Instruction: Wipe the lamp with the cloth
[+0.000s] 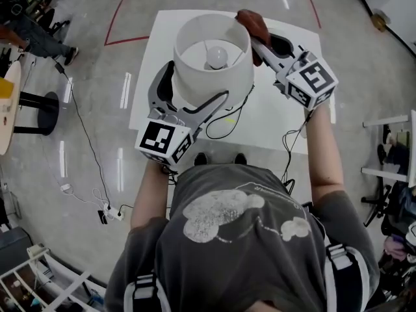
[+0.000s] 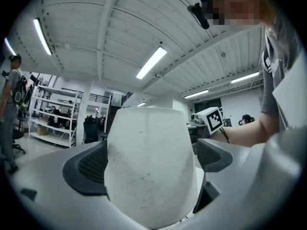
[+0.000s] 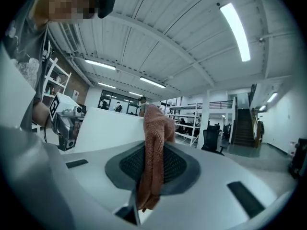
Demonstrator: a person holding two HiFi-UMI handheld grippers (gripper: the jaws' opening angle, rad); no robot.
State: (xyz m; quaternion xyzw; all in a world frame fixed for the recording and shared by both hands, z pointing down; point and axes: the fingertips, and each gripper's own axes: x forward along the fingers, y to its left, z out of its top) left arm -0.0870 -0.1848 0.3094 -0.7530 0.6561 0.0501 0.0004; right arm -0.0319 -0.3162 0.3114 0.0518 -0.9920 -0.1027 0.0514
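While the left gripper clamps the white lamp by its shade over the table and the right gripper pinches the brown cloth at the shade's far rim, the wipe probably wants light pressure, sweeping round the steadied shade.

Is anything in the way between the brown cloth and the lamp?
No, nothing visible. The cloth in the right claw is right at the lamp shade, by its far rim, with no gap I can see. The left claw grips the lamp shade.
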